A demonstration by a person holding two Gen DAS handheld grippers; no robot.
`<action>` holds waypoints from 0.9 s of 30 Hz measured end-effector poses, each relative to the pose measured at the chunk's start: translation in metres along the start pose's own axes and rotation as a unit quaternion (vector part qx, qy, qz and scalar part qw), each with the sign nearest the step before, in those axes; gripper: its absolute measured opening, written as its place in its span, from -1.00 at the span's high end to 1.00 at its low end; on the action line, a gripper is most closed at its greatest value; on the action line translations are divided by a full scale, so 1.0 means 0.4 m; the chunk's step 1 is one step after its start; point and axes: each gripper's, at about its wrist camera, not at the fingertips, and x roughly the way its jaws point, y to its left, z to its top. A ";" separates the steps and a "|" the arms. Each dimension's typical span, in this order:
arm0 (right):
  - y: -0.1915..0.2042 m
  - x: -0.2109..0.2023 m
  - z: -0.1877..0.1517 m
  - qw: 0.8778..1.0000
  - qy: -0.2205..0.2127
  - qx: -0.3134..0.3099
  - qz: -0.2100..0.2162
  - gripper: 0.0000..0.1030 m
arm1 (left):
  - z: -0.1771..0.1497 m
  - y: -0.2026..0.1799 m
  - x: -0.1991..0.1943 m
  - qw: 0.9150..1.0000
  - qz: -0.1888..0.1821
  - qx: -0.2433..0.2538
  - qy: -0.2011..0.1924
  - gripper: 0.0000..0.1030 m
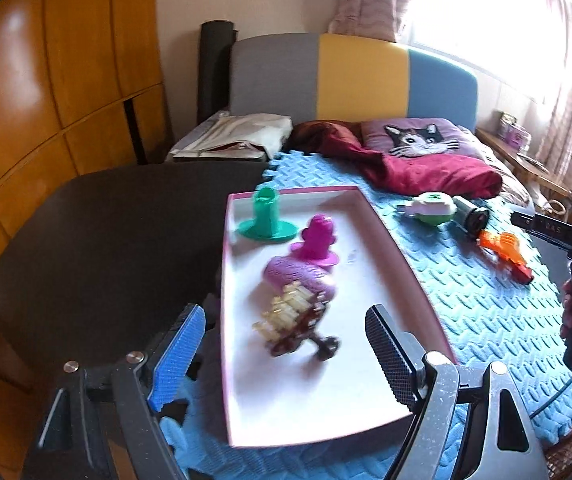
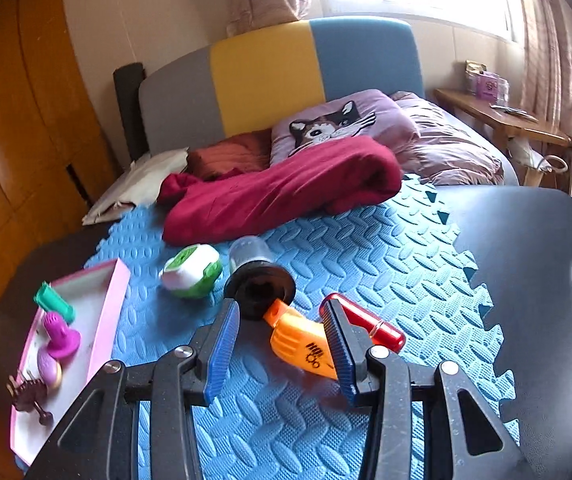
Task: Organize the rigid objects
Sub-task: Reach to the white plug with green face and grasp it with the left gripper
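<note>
A white tray with a pink rim (image 1: 386, 236) lies on the blue foam mat (image 1: 478, 320). It holds a green toy (image 1: 267, 218), a magenta toy (image 1: 318, 240), a purple piece (image 1: 298, 276) and a brown and yellow ship toy (image 1: 298, 324). My left gripper (image 1: 286, 314) hangs open over the tray's near half, gripping nothing. An orange and red toy gun (image 2: 306, 344) lies on the mat. My right gripper (image 2: 280, 306) stands open just over it, with the right finger (image 2: 338, 340) across its body and the left pad clear of it.
A white and green round toy (image 2: 192, 272) and a clear cylinder on a black base (image 2: 256, 280) lie just beyond the gun. A red blanket (image 2: 282, 192) and a cat pillow (image 2: 334, 124) sit farther back. Black padded surfaces (image 2: 534, 280) border the mat.
</note>
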 end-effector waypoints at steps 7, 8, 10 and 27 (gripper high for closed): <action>-0.009 -0.004 0.004 1.000 0.002 0.021 0.002 0.14 | 0.039 -0.069 0.025 0.999 -0.032 0.022 0.007 -0.61; -0.016 -0.005 0.006 1.000 0.003 0.028 0.001 0.14 | 0.047 -0.083 0.029 0.999 -0.039 0.027 0.008 -0.61; -0.028 -0.006 0.007 0.999 0.004 0.042 0.000 0.14 | 0.060 -0.109 0.038 0.998 -0.052 0.034 0.010 -0.61; -0.072 -0.024 0.017 0.996 0.007 0.092 0.014 0.14 | 0.273 -0.325 0.297 0.970 -0.203 -0.065 0.121 -0.62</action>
